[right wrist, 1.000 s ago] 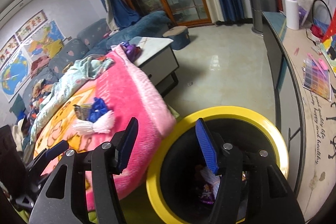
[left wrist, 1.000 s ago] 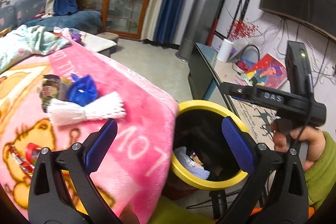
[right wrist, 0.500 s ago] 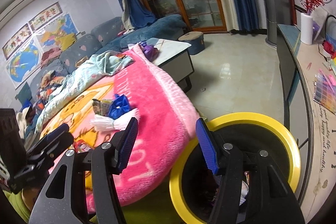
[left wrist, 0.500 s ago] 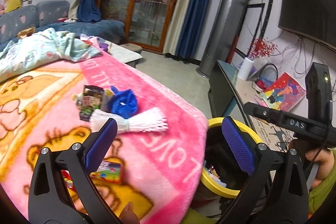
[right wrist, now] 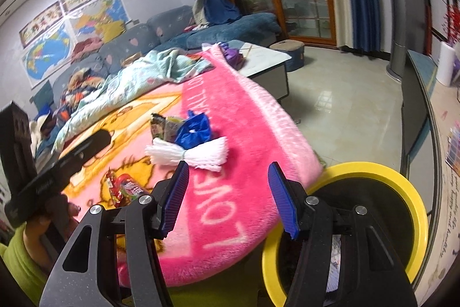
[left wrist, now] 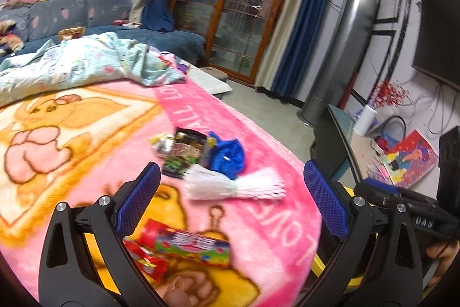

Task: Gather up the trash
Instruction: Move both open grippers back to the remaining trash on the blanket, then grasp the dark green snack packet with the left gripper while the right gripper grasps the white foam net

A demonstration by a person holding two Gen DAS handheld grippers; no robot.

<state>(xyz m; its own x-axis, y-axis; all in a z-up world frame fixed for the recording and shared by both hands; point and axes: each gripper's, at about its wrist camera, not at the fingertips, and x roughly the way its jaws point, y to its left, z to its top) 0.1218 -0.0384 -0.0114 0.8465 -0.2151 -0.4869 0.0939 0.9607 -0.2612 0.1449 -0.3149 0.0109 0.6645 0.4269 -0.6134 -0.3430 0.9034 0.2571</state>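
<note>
Living room, pink blanket [left wrist: 258, 134] bearing wrappers [left wrist: 184, 245] at six o'clock. Left gripper [left wrist: 230, 200] and right gripper [right wrist: 228, 196], both spread empty, hover ready; bin [right wrist: 414, 209] waits at four o'clock.

Left gripper [left wrist: 230, 200]: fingers [left wrist: 138, 197] spread wide, holding nothing. Right gripper [right wrist: 228, 196]: fingers [right wrist: 283, 205] likewise apart and empty.

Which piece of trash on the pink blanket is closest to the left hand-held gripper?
The long candy tube with the red end. It lies just ahead of the left hand-held gripper, between its open fingers, nearer than the white foam net, blue bag and dark wrapper.
</note>
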